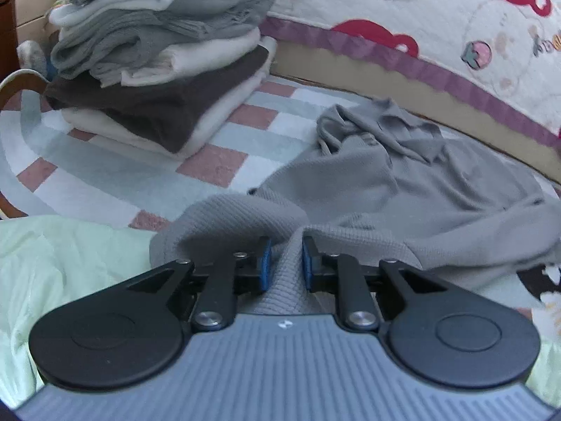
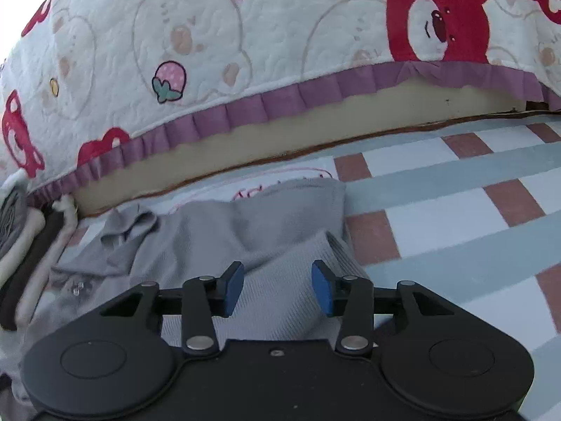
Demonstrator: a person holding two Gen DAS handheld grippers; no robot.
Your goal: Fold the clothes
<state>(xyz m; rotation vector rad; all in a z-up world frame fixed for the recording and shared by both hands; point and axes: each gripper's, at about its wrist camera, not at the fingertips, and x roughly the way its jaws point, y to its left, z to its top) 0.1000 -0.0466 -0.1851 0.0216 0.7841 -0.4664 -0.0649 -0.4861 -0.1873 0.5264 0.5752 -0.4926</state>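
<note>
Slippage is the risk: left tongs [image 1: 284,263] clamp a bunched ridge of the grey knit top [image 1: 385,179], which sprawls rumpled on the checked mat [image 1: 217,165] (collar toward the bed); right tongs [image 2: 277,286] straddle a sleeve, blades apart, so pulling may drag it askew.

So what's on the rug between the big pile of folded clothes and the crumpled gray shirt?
Nothing: in the left wrist view, only bare checkered rug lies between the folded pile and the gray shirt.
</note>
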